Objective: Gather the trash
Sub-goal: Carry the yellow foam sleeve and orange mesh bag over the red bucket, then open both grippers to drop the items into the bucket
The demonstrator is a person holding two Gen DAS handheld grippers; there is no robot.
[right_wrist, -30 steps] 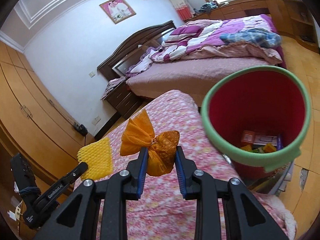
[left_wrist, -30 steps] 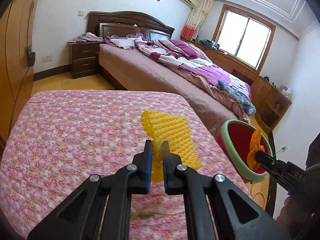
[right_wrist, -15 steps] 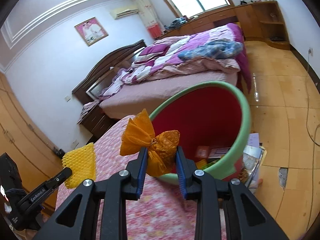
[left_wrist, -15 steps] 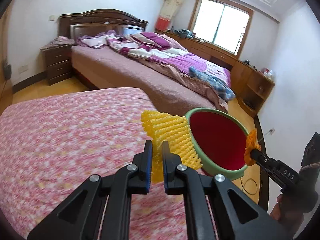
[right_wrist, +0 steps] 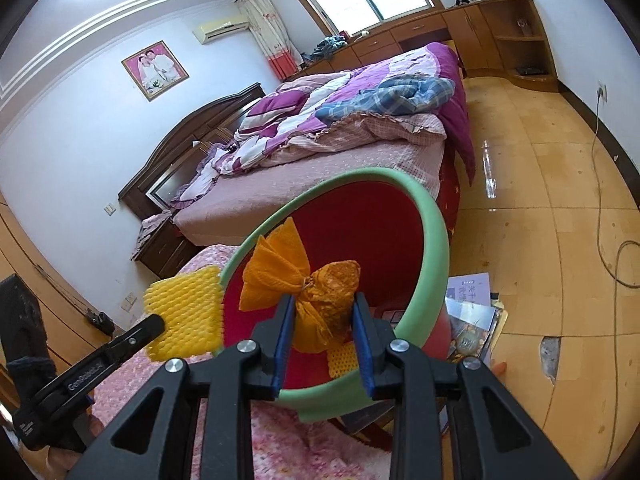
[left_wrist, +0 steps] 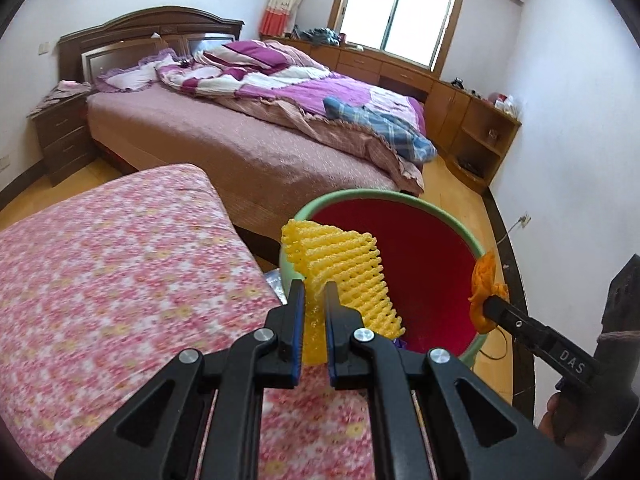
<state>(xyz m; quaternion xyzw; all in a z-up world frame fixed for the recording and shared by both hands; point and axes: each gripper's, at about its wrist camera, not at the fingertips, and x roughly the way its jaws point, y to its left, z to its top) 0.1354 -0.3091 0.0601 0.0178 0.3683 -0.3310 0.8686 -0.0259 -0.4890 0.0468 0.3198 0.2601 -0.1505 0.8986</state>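
Note:
My left gripper (left_wrist: 313, 296) is shut on a yellow foam net (left_wrist: 344, 272) and holds it over the near rim of the red bin with a green rim (left_wrist: 420, 280). My right gripper (right_wrist: 324, 312) is shut on an orange net bag (right_wrist: 320, 296) and holds it over the bin's mouth (right_wrist: 360, 232). In the left wrist view the orange bag (left_wrist: 484, 292) hangs at the bin's right rim. In the right wrist view the yellow net (right_wrist: 184, 312) is at the bin's left rim. Some trash lies in the bin's bottom (right_wrist: 340, 360).
The pink floral bedspread (left_wrist: 120, 280) lies below and left of both grippers. A large bed (left_wrist: 260, 120) with purple quilts stands behind the bin. Papers (right_wrist: 472, 308) lie on the wooden floor beside the bin. A cord (right_wrist: 600, 200) runs along the floor at right.
Both grippers have moved from over the floral bedspread to the bin. The yellow net and orange bag are now over the bin's mouth, still held.

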